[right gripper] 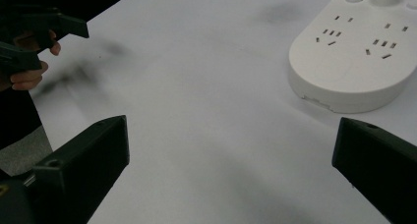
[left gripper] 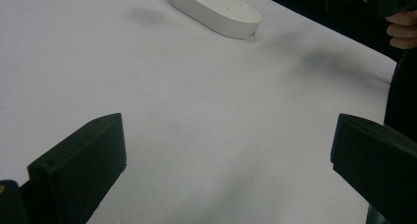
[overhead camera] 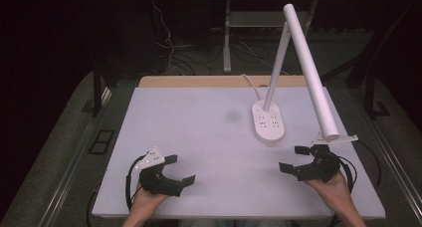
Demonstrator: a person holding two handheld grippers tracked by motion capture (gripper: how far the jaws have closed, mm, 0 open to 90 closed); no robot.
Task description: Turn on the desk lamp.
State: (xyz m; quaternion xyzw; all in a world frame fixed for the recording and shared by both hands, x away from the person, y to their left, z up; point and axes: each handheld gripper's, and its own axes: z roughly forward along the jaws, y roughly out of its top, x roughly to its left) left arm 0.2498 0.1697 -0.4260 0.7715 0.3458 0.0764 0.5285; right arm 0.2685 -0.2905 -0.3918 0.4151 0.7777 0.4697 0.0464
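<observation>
A white desk lamp stands on the table with an oval base that carries power sockets, a slim stem, and a long tube head slanting down to the right. The base also appears in the left gripper view and, close by, in the right gripper view. My left gripper rests near the front left of the table, open and empty. My right gripper is at the front right, just in front of the lamp base, open and empty. Each gripper view shows bare tabletop between its jaws.
The white tabletop has a wooden strip along its far edge. A white cord runs from the lamp base to the back. Beyond the table stand dark floor, cables and a desk leg. The lamp head overhangs the right gripper.
</observation>
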